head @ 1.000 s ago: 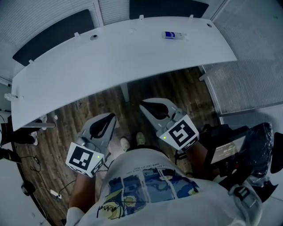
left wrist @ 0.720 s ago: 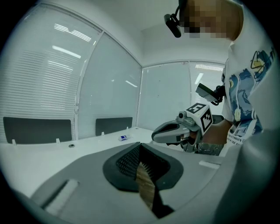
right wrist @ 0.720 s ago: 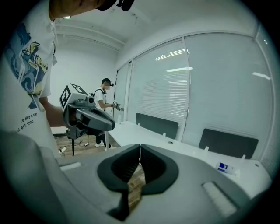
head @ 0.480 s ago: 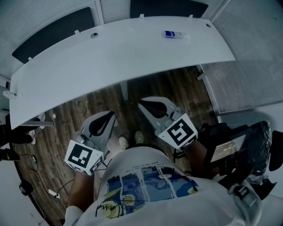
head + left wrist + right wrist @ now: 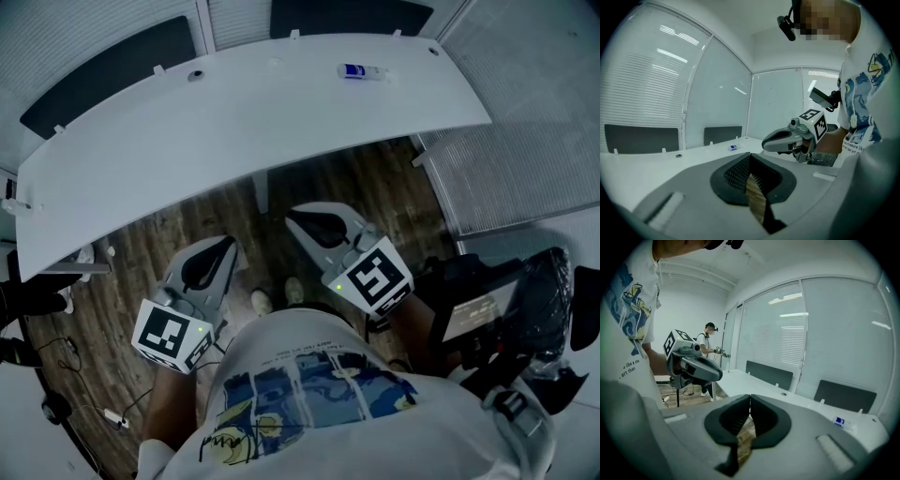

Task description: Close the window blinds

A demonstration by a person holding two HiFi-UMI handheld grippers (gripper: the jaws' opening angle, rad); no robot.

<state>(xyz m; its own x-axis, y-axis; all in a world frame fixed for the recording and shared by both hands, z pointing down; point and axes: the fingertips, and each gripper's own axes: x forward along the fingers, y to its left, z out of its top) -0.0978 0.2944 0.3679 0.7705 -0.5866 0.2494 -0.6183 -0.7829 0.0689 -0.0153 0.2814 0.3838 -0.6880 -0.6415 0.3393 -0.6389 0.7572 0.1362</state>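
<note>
Left gripper [image 5: 227,247]: jaws pressed together, nothing between them, as its own view confirms. Right gripper [image 5: 293,218]: jaws likewise closed tip to tip and empty. Both are held low in front of the person's torso [image 5: 309,394], side by side but apart, over the wood floor [image 5: 384,187] on the near side of a long white desk [image 5: 234,122]. Neither gripper touches the desk. The window blinds [image 5: 644,79] hang over the glass wall on the far side of that desk, above a row of dark panels [image 5: 112,70] standing along its far edge; the desk lies between the grippers and the blinds, and they are well apart. In the left gripper view the blinds stand up and to the left of the jaw line; in the right gripper view they stand ahead and to the right. A further slatted section [image 5: 506,178] shows right of the desk's end in the head view, nearer the right gripper but not in contact. A small blue-and-white item [image 5: 361,72] lies on the desk. A second person [image 5: 708,341] stands in the background of the right gripper view.
</note>
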